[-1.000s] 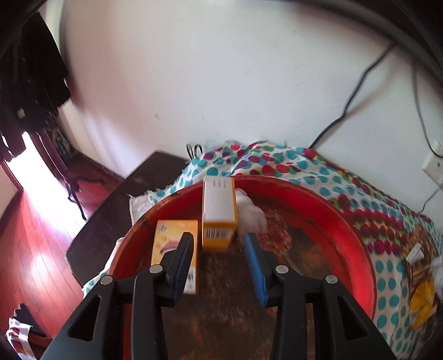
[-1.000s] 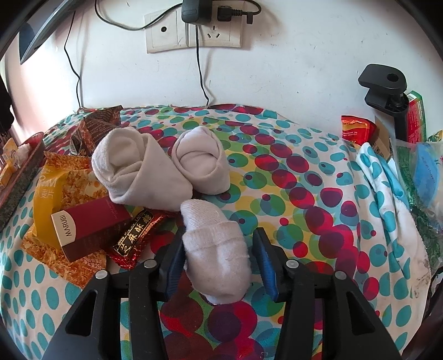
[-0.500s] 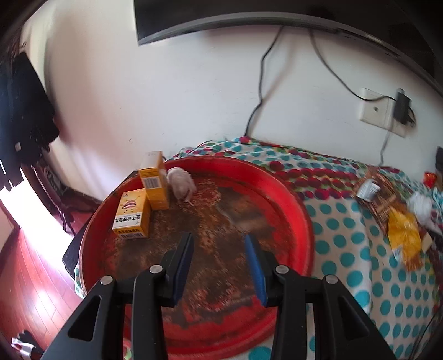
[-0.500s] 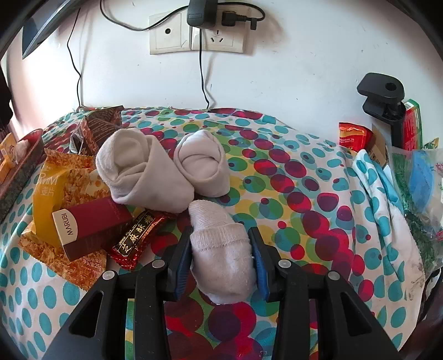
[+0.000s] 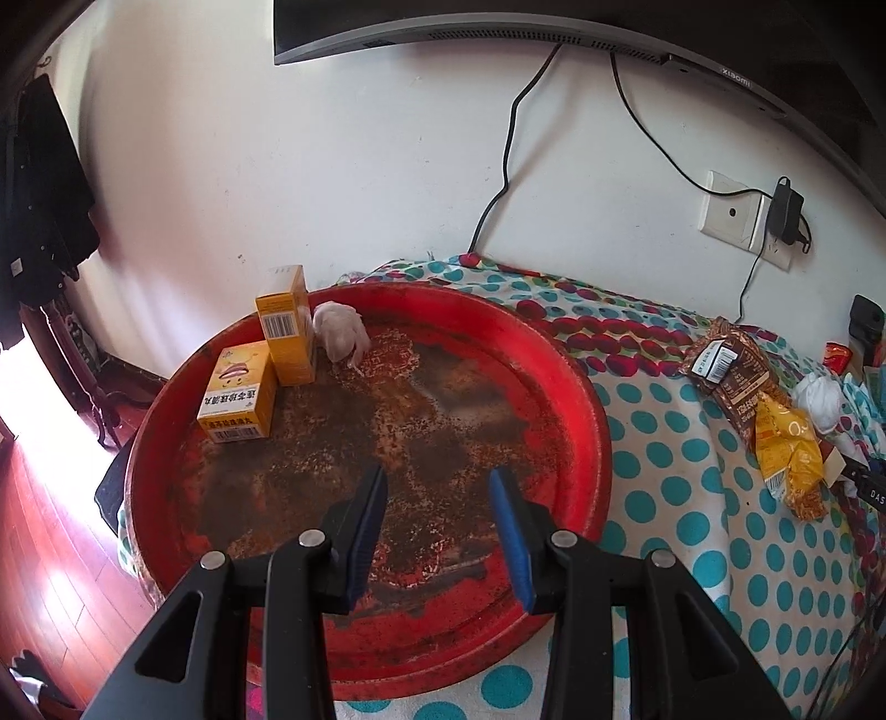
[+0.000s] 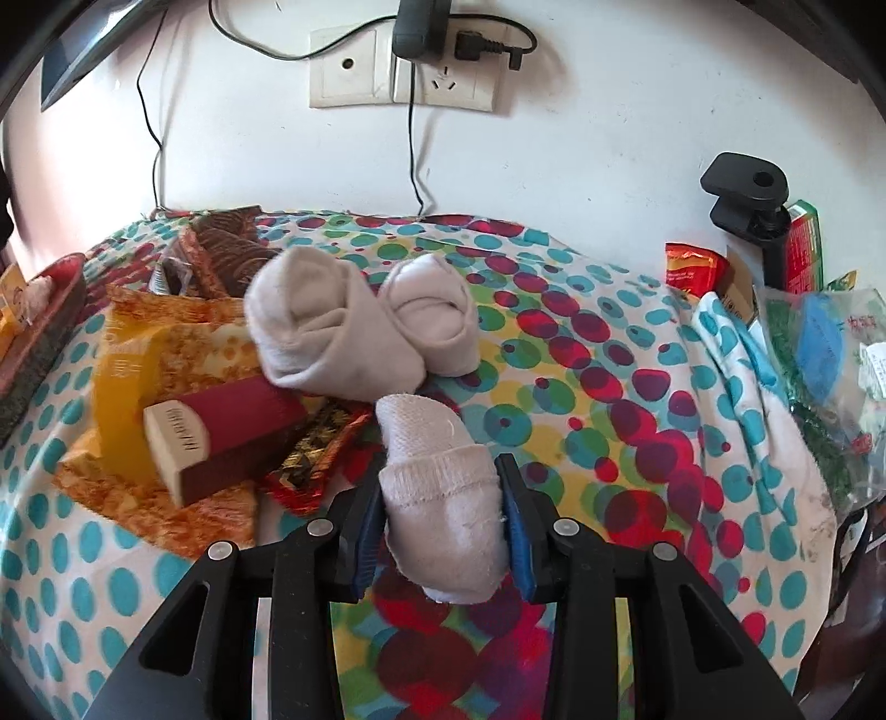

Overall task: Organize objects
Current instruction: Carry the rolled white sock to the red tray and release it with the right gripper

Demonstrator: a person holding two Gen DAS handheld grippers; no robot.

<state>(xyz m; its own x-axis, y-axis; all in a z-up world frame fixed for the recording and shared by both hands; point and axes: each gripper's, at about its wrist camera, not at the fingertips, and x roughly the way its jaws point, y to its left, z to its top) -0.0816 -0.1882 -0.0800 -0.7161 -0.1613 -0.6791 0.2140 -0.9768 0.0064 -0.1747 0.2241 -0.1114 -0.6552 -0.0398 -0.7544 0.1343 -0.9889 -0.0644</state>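
The right tongs [image 6: 443,512] are pinching a rolled white sock [image 6: 443,498] between both blue pads, just in front of two more rolled socks [image 6: 354,332] lying on the dotted cloth covering the bench [image 6: 581,399]. The left tongs [image 5: 437,520] are standing partly open and holding nothing, hanging over the rusty red tray [image 5: 576,399], where two yellow boxes [image 5: 260,382] are sitting at the far left side.

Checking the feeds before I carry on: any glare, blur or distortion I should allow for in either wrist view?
Left wrist view: sun blows out the wooden floor at the left edge; the red tray is sharp; fisheye bends the screen above. Right wrist view: even light, slight blur on the maroon box; the sock in the right gripper is clear.
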